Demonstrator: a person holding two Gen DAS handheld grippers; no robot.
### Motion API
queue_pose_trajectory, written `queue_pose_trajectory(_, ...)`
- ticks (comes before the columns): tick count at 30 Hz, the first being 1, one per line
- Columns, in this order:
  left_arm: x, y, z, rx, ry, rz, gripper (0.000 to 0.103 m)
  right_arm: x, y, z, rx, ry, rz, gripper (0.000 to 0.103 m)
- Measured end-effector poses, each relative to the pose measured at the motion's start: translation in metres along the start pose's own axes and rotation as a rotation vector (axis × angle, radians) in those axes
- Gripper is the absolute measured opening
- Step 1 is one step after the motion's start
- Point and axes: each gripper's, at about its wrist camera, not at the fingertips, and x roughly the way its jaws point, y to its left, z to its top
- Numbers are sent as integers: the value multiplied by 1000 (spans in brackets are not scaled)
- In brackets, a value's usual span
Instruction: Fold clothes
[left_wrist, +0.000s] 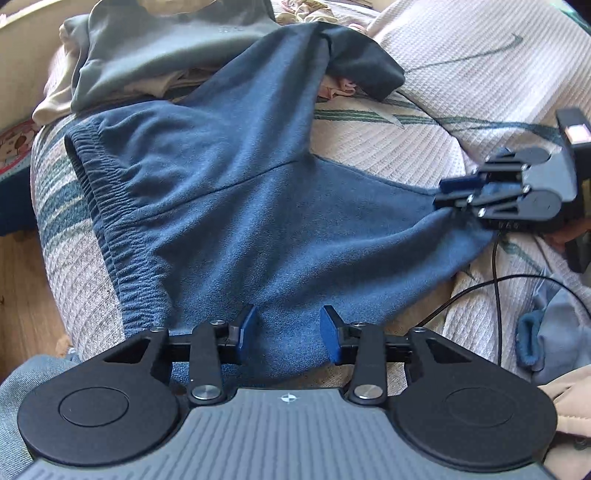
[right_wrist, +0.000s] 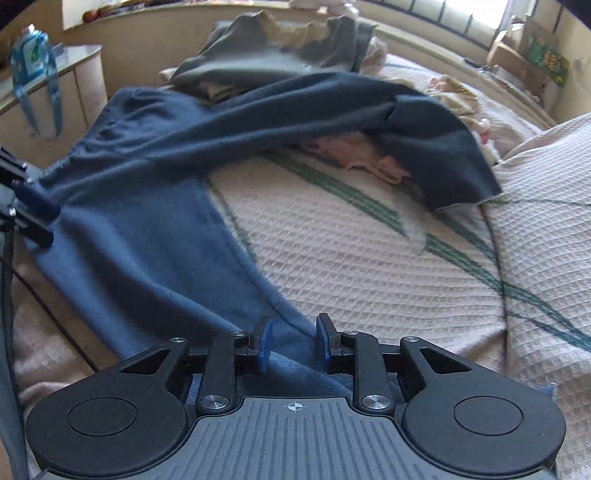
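Blue fleece trousers lie spread on the bed, their ribbed waistband at the left and one leg trailing up to a dark cuff. My left gripper sits low over the near edge, with a bunch of the blue cloth filling the space between its pads. In the right wrist view it shows at the left edge with fabric drawn to it. My right gripper is closed on a fold of the other trouser leg. From the left wrist view it pinches that leg into a point.
A quilted cream bedcover with green stripes lies under everything. A pile of grey and beige clothes sits at the head end, pink items beside it. A black cable and another blue-grey garment lie on the right. Wooden floor runs on the left.
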Motion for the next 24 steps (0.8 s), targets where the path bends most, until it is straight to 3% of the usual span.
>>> queue_pose_trajectory(5,1,1,1,-2,3,-4,38,16,4,1,-60,38,8,24)
queue_pose_trajectory(8,1,1,1,-4,4,-9,39,18,4,5,-81,55,6,4)
queue_pose_trajectory(10,1,1,1,-4,3,-9,39,15,3,9,-80,63,-3,0)
queue_pose_trajectory(16,1,1,2,-2,7,-10,40,4,-15,25,-32,-2,-68,0)
queue_pose_trajectory(19,1,0,1,4,5,-10,42,23,-22,28,-24,28,-160,0)
queue_pose_trajectory(24,0,4,1,-17,4,-18,42,35,-44,21,139,22,-142,0)
